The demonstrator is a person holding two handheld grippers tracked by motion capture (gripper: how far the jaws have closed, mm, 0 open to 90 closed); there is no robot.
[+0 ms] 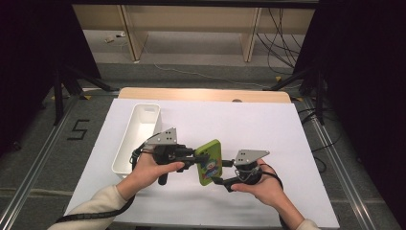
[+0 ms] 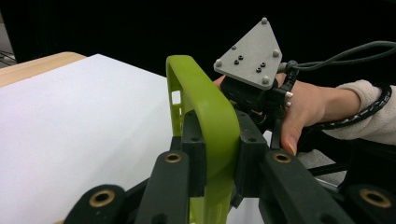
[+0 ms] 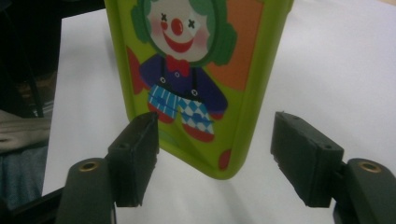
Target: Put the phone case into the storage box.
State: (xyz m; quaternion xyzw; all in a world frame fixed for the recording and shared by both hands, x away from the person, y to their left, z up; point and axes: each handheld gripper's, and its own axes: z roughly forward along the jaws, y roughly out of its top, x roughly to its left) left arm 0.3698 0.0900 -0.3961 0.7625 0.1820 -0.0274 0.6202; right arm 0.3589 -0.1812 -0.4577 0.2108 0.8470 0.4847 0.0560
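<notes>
High view, centre of frame: the left gripper point(image 1: 194, 157) is clamped on the green phone case point(image 1: 209, 162), held up above the table point(image 1: 268, 129). The right gripper point(image 1: 224, 168) stands open around its lower edge, not pressing. The hand-over looks only half done; the white bin point(image 1: 139, 136) waits at left.

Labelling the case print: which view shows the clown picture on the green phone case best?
Right gripper view: the clown picture on the green phone case faces the camera, close up. High view shows it small and oblique. Left gripper view shows just the case's plain edge.
</notes>
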